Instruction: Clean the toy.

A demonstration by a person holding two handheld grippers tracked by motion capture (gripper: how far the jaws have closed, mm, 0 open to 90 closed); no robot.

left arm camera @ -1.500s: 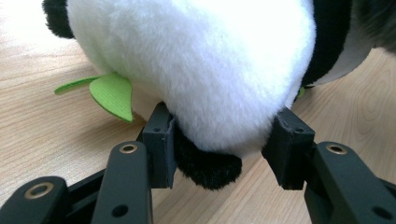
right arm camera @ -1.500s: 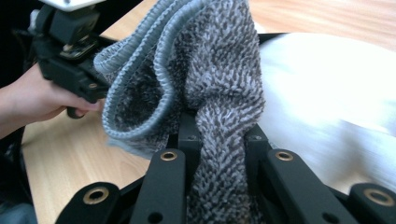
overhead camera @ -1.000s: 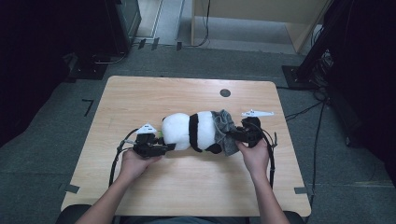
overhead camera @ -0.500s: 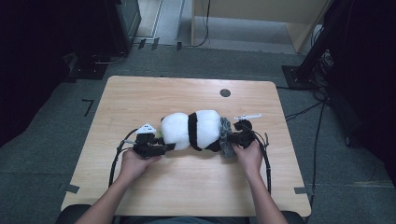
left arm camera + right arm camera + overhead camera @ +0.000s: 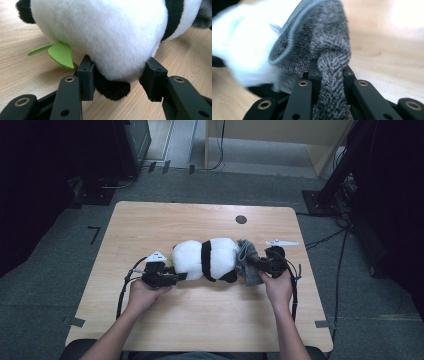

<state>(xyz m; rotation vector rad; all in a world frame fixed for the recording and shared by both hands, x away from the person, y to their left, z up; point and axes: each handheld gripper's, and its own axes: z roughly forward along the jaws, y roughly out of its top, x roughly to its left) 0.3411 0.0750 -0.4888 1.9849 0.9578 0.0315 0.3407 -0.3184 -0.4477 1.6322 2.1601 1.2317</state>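
While two claws grip, one panda plush [image 5: 207,260] wears one grey garment [image 5: 247,262].

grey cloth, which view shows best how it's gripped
The right gripper view: the grey cloth is pinched between the right gripper jaws, its hemmed edge against the panda. The high view shows it small, at the panda's end. The left gripper view catches a grey corner.
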